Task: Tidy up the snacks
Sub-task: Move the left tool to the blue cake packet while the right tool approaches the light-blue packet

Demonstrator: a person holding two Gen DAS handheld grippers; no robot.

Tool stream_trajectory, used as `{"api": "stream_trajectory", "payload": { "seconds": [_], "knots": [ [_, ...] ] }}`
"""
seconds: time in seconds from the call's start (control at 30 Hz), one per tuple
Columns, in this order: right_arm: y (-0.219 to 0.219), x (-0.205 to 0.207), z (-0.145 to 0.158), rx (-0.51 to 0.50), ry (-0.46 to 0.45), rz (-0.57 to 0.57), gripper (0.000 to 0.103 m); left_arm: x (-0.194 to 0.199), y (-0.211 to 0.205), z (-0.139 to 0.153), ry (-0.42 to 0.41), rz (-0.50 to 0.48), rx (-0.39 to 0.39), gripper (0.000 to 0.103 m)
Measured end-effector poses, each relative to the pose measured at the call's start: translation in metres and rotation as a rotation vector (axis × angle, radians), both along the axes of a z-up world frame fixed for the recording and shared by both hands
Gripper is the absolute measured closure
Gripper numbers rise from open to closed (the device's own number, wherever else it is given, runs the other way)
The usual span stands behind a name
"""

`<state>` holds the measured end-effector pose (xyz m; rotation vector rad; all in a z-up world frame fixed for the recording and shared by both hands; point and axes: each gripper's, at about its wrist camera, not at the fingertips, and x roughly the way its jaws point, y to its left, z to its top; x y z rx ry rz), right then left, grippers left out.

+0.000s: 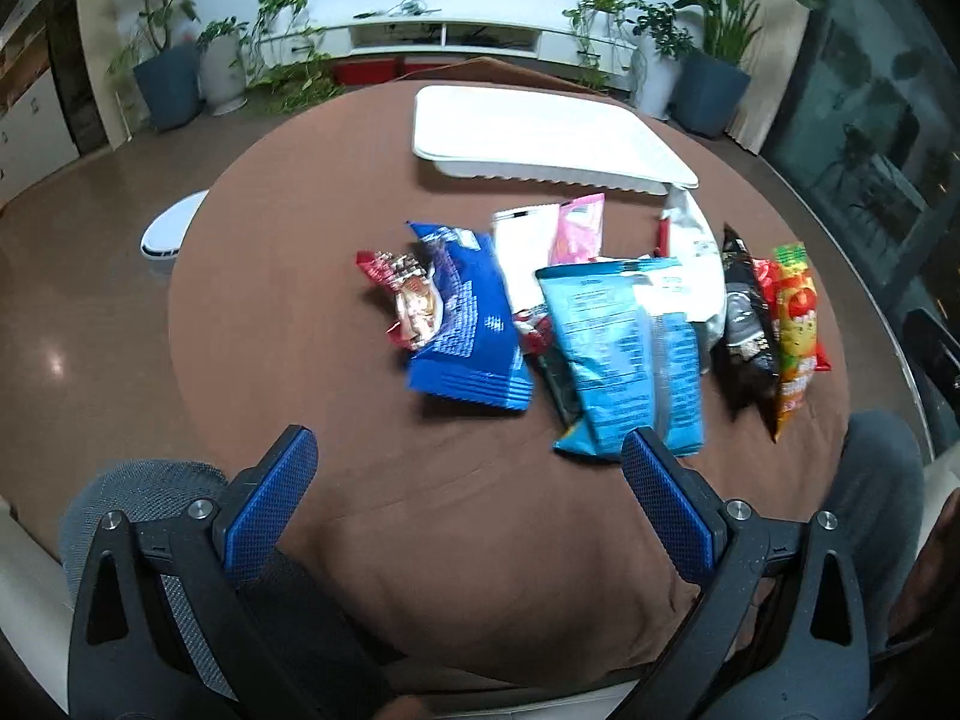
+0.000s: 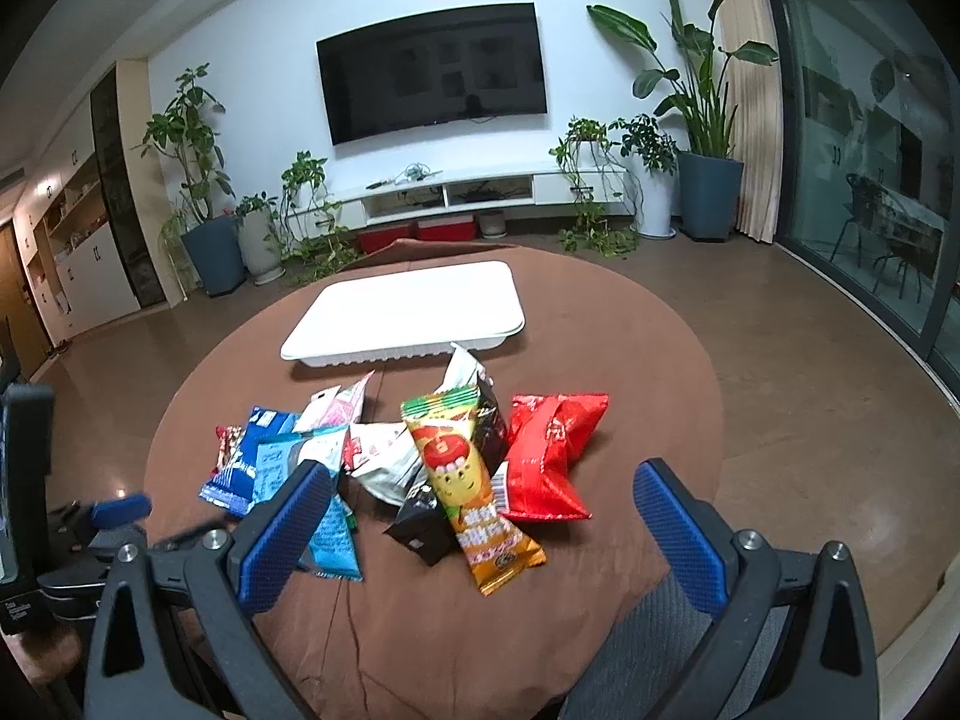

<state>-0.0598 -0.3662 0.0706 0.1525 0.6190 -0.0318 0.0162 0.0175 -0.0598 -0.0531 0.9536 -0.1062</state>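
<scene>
**Zero Snacks Sorted: White Tray Empty, Pile Untouched**

Zero packets appear in the white tray [image 2: 403, 306], so the task is judged to be at its start; every snack remains to be moved.

**Location.** The snacks lie in a loose, partly overlapping heap at the middle of the round bench [image 2: 648, 360], between the tray at the far side and both tongs at the near edge.

**Tongs.** The left tongs [image 1: 468, 474] are spread wide and carry nothing. The right tongs [image 2: 480, 498] are likewise parted and empty. Both hover short of the heap.

**Materials and shapes.**
- Tray: shallow, rectangular, rounded corners, ribbed side wall; looks like rigid white plastic.
- Bench covering: brown cloth, matte, creased near the front.
- Dark blue packet [image 1: 465, 324]: flat pillow pack with crimped ends.
- Light blue packet [image 1: 624, 354]: glossy film, printed panel upward.
- Red packet [image 2: 549, 456]: puffed, shiny, folded at the waist.
- Orange-and-green packet [image 2: 465, 480]: long, narrow, resting on a black packet [image 2: 420, 525].
- Tong pads: blue, finely textured.
</scene>
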Motion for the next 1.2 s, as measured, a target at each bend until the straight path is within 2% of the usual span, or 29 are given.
{"api": "stream_trajectory", "payload": {
  "seconds": [0.13, 0.27, 0.37, 0.47, 0.5, 0.53, 0.57, 0.67, 0.7, 0.73, 0.8, 0.97, 1.07, 1.13, 1.2],
  "knots": [
    [-0.009, 0.006, -0.004, 0.04, 0.008, -0.008, 0.0, 0.008, 0.008, -0.015, 0.084, -0.014, -0.083, 0.0],
    [-0.01, 0.012, -0.011, 0.049, 0.033, 0.01, 0.004, 0.007, 0.004, -0.02, 0.092, -0.036, -0.109, 0.0],
    [-0.01, 0.013, -0.014, 0.078, 0.044, 0.032, 0.005, 0.0, 0.001, -0.021, 0.09, -0.057, -0.158, 0.001],
    [-0.009, 0.013, -0.012, 0.083, 0.032, 0.053, 0.005, -0.011, -0.004, -0.023, 0.079, -0.085, -0.146, 0.001],
    [-0.009, 0.013, -0.011, 0.077, 0.029, 0.051, 0.005, -0.012, -0.005, -0.028, 0.116, -0.097, -0.147, 0.001],
    [-0.01, 0.013, -0.011, 0.071, 0.023, 0.048, 0.005, -0.014, -0.003, -0.036, 0.172, -0.096, -0.18, 0.001],
    [-0.011, 0.014, -0.01, 0.071, 0.017, 0.047, 0.005, -0.018, -0.002, -0.035, 0.16, -0.095, -0.185, 0.0],
    [-0.016, 0.014, -0.01, 0.084, 0.005, 0.049, 0.005, -0.021, -0.004, -0.036, 0.206, -0.116, -0.132, 0.0],
    [-0.017, 0.014, -0.01, 0.093, 0.003, 0.054, 0.005, -0.019, -0.001, -0.036, 0.226, -0.078, -0.102, 0.0],
    [-0.019, 0.013, -0.01, 0.102, 0.001, 0.057, 0.005, -0.022, 0.002, -0.036, 0.219, -0.066, -0.118, 0.0],
    [-0.02, 0.014, -0.011, 0.108, -0.001, 0.061, 0.005, -0.022, 0.007, -0.029, 0.19, -0.046, -0.127, 0.0],
    [-0.031, 0.024, -0.015, 0.077, 0.051, 0.039, 0.005, 0.002, 0.001, 0.001, 0.061, -0.059, 0.019, 0.0],
    [-0.038, 0.034, -0.018, 0.059, 0.098, 0.057, 0.005, 0.031, 0.003, 0.011, 0.054, -0.078, 0.011, 0.001],
    [-0.046, 0.04, -0.018, 0.061, 0.123, 0.06, 0.009, 0.052, 0.0, 0.01, 0.062, -0.116, 0.034, 0.009],
    [-0.053, 0.044, -0.018, 0.063, 0.142, 0.052, 0.012, 0.072, -0.005, 0.005, 0.092, -0.157, 0.055, 0.034]
  ]
}}
